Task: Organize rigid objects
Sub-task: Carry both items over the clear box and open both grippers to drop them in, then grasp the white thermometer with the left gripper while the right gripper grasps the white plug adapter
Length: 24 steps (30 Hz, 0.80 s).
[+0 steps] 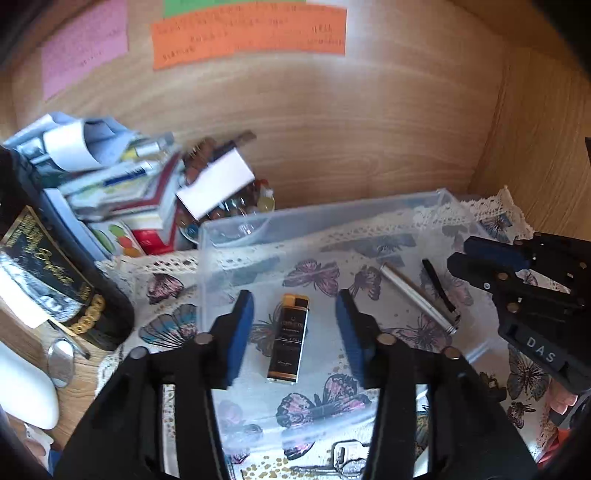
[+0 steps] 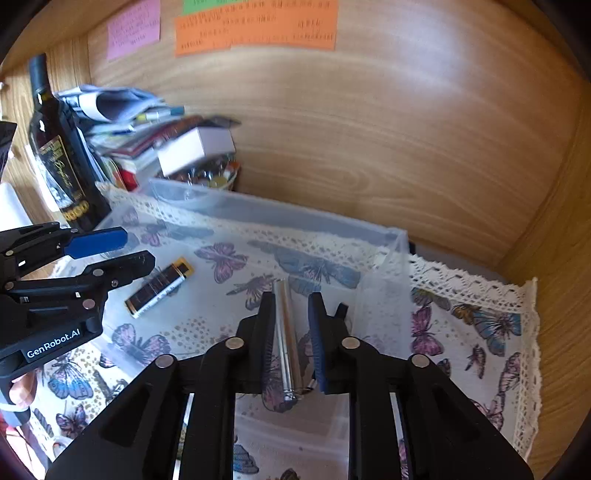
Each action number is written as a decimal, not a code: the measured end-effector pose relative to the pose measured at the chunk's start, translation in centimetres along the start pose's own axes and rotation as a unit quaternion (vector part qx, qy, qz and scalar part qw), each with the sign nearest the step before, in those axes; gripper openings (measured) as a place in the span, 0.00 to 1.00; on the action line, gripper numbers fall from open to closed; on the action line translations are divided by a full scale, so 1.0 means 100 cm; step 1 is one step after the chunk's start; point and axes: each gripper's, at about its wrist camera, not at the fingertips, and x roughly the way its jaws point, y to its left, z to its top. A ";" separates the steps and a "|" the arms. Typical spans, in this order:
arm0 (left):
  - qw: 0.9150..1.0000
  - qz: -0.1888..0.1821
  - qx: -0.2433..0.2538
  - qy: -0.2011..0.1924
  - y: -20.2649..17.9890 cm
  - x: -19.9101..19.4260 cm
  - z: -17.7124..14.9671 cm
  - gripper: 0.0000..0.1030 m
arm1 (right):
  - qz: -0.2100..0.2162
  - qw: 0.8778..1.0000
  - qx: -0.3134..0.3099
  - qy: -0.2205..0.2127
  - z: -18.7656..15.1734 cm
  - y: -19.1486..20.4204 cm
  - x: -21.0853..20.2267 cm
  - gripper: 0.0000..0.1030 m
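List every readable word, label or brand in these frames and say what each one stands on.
"GenRobot.AI": on the left gripper body.
"DAS": on the right gripper body.
Lighter label: too small to read.
Bottle label, gold script: blurred.
Orange note, pink note, green note: writing too blurred to read.

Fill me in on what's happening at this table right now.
A person is sorting small items into a clear plastic bin. The left gripper is open above a black-and-gold lighter lying in the bin. The right gripper straddles a silver pen tube that also lies inside; its jaws are narrowly apart.
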 end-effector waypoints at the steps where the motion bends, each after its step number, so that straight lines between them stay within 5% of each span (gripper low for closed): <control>1: 1.000 -0.001 -0.001 -0.007 0.001 -0.005 0.000 0.54 | -0.002 1.000 0.001 -0.006 0.000 0.001 -0.004 0.23; 5: 0.999 0.005 0.002 -0.040 0.001 -0.031 0.000 0.65 | -0.008 0.999 0.002 -0.034 -0.001 0.000 -0.031 0.33; 10: 0.997 0.016 0.007 -0.079 0.000 -0.063 -0.007 0.84 | -0.025 0.997 -0.002 -0.078 -0.008 0.005 -0.065 0.66; 24: 0.996 -0.005 -0.002 -0.086 -0.011 -0.108 -0.054 0.96 | -0.025 0.993 0.001 -0.117 -0.061 0.021 -0.111 0.75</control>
